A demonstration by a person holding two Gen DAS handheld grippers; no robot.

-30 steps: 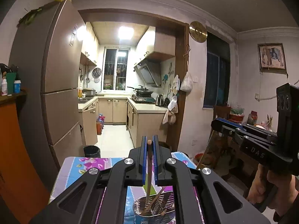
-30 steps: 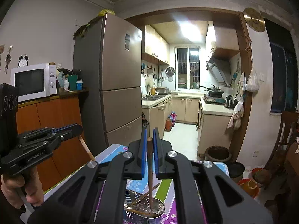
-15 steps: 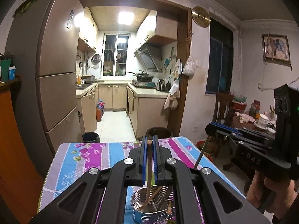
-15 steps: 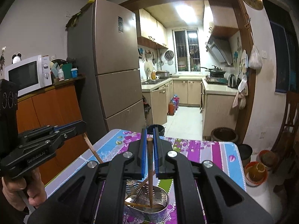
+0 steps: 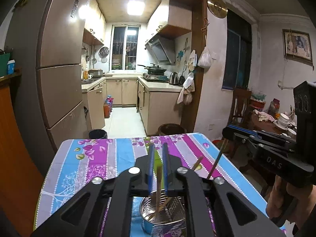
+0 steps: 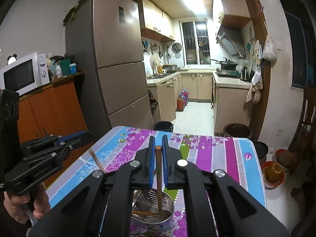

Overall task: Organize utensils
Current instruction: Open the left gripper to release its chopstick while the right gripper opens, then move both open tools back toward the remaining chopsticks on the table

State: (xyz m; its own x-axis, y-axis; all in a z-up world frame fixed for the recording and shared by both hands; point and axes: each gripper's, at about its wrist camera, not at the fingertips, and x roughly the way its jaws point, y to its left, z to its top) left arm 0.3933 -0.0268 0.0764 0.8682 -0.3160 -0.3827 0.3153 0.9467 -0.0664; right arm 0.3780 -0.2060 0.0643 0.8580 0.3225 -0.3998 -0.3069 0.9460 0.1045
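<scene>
The left tool (image 5: pixel 157 154) is opening its blue pads, and a chopstick (image 5: pixel 157 201) stands loose in the gap, its lower end down in the metal holder (image 5: pixel 158 217) directly below. The right tool (image 6: pixel 157 152) is pinched shut on another chopstick (image 6: pixel 158 169), held upright with its tip inside the same holder. More chopsticks lean and lie inside the holder, which has a perforated wall and stands on the table (image 5: pixel 94 158) under a striped floral cloth in blue, purple and grey. In the left view the right tool shows at the right edge, gripped by a hand (image 5: pixel 284 201); in the right view the left tool appears at the left edge, also held by a hand (image 6: pixel 23 205). Beyond the table stand a fridge (image 6: pixel 114 63) and a kitchen.
</scene>
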